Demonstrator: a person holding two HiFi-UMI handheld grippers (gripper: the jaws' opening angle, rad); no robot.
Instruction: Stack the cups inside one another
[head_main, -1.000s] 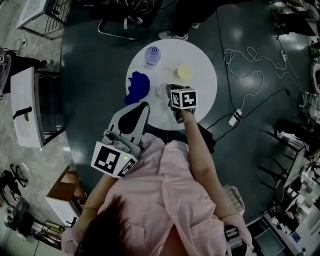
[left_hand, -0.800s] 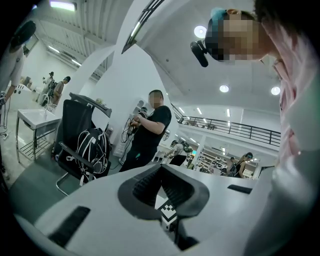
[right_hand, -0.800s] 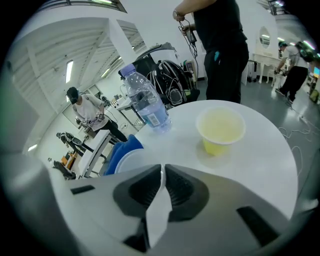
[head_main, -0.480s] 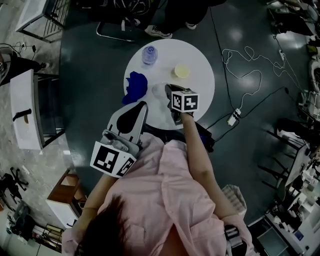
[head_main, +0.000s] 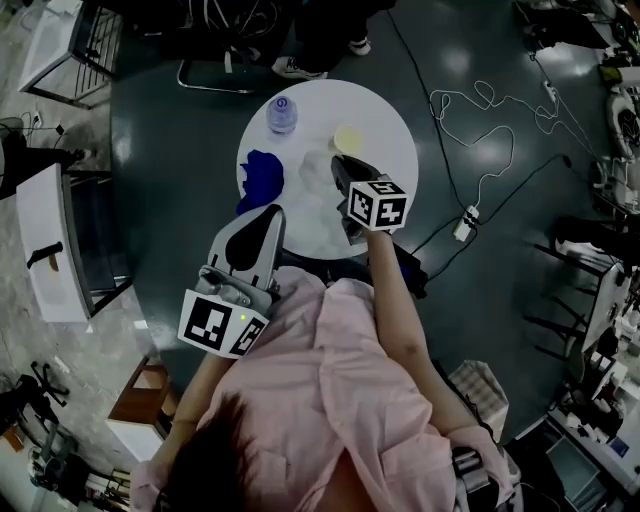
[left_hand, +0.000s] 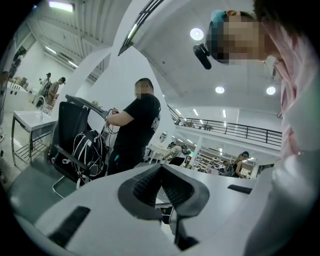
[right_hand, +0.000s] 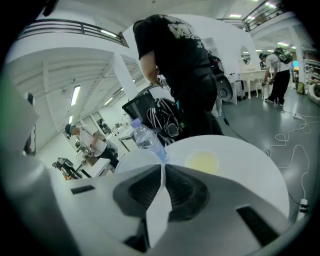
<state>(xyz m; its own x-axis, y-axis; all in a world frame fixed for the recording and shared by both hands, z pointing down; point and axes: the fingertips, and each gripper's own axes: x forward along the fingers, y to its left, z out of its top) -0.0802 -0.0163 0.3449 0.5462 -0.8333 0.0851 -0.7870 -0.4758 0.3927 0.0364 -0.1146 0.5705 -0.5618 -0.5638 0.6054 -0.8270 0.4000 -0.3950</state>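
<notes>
Head view looks down on a round white counter (head_main: 390, 130) with a clear water bottle (head_main: 281, 113) at its far side, a pale yellow cup (head_main: 347, 138) beside it and a crumpled blue cloth (head_main: 262, 178) at the left edge. The right tongs (head_main: 338, 165) reach over the middle of the counter, just on the near side of the yellow cup. In the right gripper view, these tongs have just been closing and now pinch the thin wall of a whitish cup (right_hand: 158, 210), which runs up between the two pads. Beyond it stand the bottle and the yellow cup, apart from the held one. Whether the held cup touches the counter cannot be told. The left tongs (head_main: 272, 212) sit at the near edge of the counter, close to the cloth. The left gripper view shows their tips together with nothing between them.
</notes>
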